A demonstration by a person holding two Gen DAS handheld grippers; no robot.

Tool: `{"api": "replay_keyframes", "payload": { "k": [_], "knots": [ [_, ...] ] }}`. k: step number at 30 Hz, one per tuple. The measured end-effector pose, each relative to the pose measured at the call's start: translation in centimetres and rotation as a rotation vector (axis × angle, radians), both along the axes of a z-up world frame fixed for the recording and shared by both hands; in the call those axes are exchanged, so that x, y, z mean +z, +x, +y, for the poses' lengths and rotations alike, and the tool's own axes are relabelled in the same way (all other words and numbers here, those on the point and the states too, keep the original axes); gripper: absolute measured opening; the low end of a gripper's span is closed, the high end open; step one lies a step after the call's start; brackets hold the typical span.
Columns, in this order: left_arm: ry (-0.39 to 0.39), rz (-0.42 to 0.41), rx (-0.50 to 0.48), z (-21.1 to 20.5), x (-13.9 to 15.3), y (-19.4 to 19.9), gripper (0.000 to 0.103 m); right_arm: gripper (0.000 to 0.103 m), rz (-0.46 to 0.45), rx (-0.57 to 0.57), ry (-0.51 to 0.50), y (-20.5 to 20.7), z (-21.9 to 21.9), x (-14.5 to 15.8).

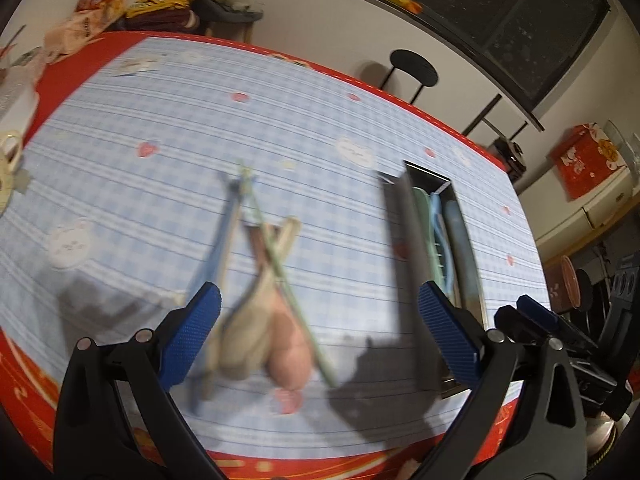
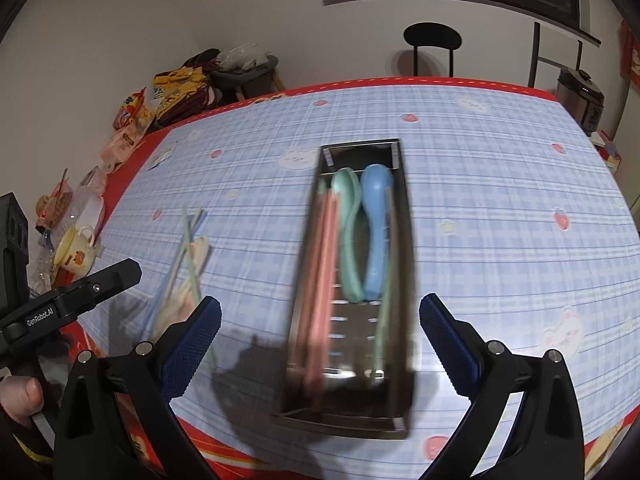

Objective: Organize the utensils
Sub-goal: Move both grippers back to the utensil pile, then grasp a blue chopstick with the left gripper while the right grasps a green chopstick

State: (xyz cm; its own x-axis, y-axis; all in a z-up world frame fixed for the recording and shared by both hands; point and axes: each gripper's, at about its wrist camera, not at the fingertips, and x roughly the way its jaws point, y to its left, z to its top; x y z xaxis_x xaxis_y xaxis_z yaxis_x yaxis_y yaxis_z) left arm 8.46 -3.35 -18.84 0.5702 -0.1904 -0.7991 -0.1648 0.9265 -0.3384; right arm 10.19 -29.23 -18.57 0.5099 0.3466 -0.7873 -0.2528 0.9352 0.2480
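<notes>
A loose pile of utensils lies on the blue checked tablecloth: a beige spoon [image 1: 244, 332], a pink spoon [image 1: 290, 356], green chopsticks [image 1: 280, 264] and blue chopsticks [image 1: 224, 232]. My left gripper [image 1: 320, 336] is open just above this pile, empty. A steel utensil tray [image 2: 406, 280] holds a green spoon [image 2: 348, 216], a blue spoon [image 2: 376, 220], pink chopsticks [image 2: 320, 280] and a green chopstick [image 2: 384, 320]. My right gripper [image 2: 320, 344] is open above the tray's near end, empty. The tray [image 1: 400, 216] also shows to the right in the left wrist view.
A yellow mug [image 2: 76, 252], bowls and snack packets [image 2: 132, 116] crowd the table's left edge. A black stool [image 2: 432, 40] stands behind the table. A rice cooker [image 2: 580, 96] sits at the far right. The table's red front edge [image 2: 224, 440] is close below both grippers.
</notes>
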Motion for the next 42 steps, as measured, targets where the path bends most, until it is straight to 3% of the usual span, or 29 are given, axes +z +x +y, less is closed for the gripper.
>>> {"api": "replay_keyframes", "payload": {
  "k": [13,25,31,34,36,37,39,42],
  "knots": [
    [0.066,0.088,-0.003,7.2,-2.3,-2.0,0.097,0.097,0.040,0.039,-0.004,-0.9,7.3,-1.1],
    [0.095,0.169,-0.069,9.9,-5.5,-1.4,0.097,0.097,0.134,0.068,-0.078,0.3,11.4,-3.6],
    [0.051,0.178,-0.078,11.0,-6.3,-0.5,0.095,0.080,0.145,0.169,-0.091,1.0,13.9,-4.4],
    [0.055,0.178,-0.084,11.3,-6.3,-0.1,0.087,0.075,0.161,0.197,-0.083,1.4,14.6,-4.9],
    [0.062,0.182,-0.105,11.2,-6.4,0.3,0.071,0.063,0.176,0.207,-0.088,1.8,15.0,-5.3],
    [0.067,0.184,-0.122,10.9,-6.5,0.5,0.069,0.060,0.182,0.213,-0.098,2.0,15.2,-5.6],
    [0.072,0.182,-0.143,10.7,-6.6,0.7,0.052,0.048,0.190,0.225,-0.108,2.3,15.6,-5.9],
    [0.061,0.175,-0.185,10.0,-6.8,1.0,0.040,0.036,0.208,0.237,-0.107,2.7,16.0,-6.4]
  ]
}}
